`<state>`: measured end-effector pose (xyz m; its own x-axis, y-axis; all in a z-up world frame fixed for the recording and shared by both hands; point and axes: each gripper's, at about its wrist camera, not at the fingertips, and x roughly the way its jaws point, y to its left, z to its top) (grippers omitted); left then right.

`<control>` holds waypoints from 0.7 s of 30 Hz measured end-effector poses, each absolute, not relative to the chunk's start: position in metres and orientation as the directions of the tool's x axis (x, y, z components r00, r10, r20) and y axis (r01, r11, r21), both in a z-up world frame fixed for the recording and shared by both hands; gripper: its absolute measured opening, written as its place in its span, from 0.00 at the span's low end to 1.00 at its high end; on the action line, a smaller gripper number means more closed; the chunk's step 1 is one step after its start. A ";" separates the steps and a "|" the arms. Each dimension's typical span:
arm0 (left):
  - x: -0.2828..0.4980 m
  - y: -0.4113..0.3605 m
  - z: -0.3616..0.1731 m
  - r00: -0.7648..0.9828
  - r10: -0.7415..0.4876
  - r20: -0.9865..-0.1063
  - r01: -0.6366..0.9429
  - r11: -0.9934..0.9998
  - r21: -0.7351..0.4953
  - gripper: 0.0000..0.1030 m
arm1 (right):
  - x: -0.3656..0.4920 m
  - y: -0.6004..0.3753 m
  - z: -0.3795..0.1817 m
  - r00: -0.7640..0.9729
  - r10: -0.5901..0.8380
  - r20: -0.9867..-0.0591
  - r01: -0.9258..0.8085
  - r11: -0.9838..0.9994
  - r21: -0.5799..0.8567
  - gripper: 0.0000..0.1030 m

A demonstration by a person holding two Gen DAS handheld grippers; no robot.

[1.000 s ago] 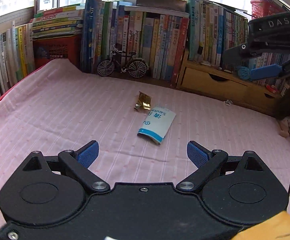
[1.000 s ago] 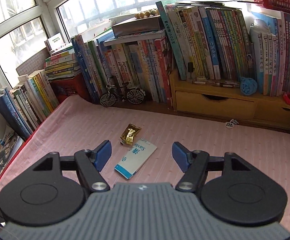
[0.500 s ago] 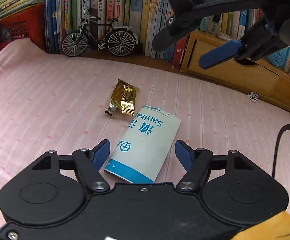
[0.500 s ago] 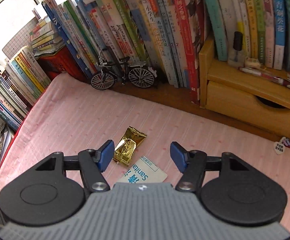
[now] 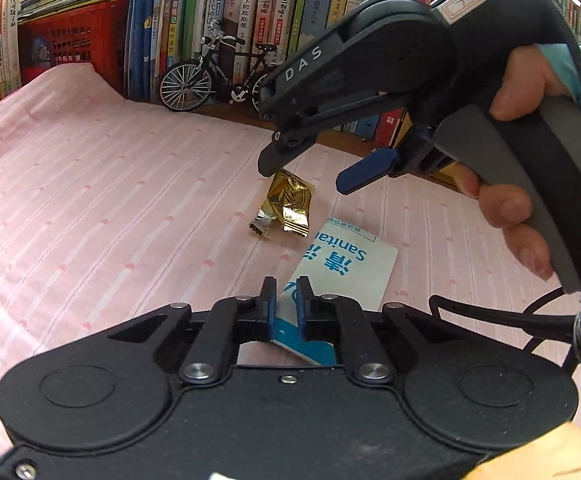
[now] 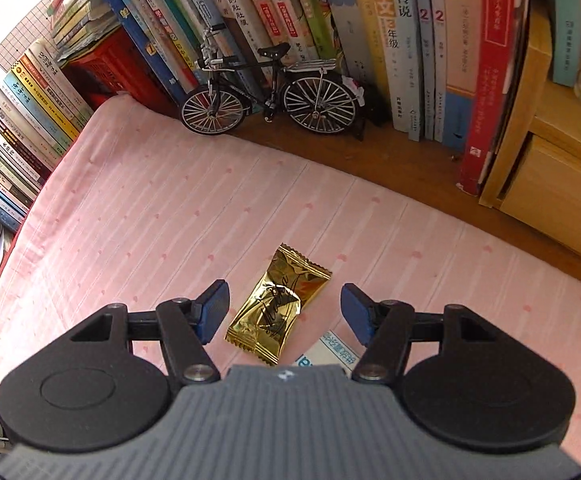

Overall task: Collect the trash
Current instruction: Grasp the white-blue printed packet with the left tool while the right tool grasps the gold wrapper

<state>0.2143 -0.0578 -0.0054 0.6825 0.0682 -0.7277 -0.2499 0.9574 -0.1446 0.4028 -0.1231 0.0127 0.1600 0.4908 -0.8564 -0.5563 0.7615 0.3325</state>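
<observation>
While the left gripper has just clamped its pads onto the near edge of the white-and-blue sachet lying on the pink cloth, the right gripper hangs over the gold candy wrapper, jaws spread wide. Wrapper sits on the cloth between the blue pads, neither touching it, just beyond the sachet's far end. Toy bicycle stands by the books behind.

On the surface a candy wrapper lies just beyond a wipes packet, their near edges almost touching. Behind both, at the surface's far edge, a model bicycle stands before a row of books, with a wooden drawer unit to its right.
</observation>
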 end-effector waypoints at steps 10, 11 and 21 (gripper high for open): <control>0.203 -0.050 -0.007 0.692 0.043 -0.721 -0.225 0.961 -0.159 0.49 | 0.403 -0.110 0.001 0.153 0.467 -0.871 -0.556 0.769 0.315 0.42; 0.205 -0.050 -0.006 0.694 0.034 -0.720 -0.216 0.963 -0.162 0.51 | 0.402 -0.112 0.003 0.165 0.469 -0.868 -0.557 0.770 0.310 0.41; 0.223 -0.079 -0.008 0.692 -0.032 -0.721 -0.058 0.993 -0.100 0.74 | 0.387 -0.162 0.047 0.244 0.499 -0.832 -0.543 0.781 0.309 0.40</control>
<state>0.2227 -0.0790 -0.0081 0.6922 -0.0322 -0.7210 -0.0577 0.9933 -0.0997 0.3872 -0.1623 0.0474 0.2437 0.4990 -0.8316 -0.5429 0.7807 0.3094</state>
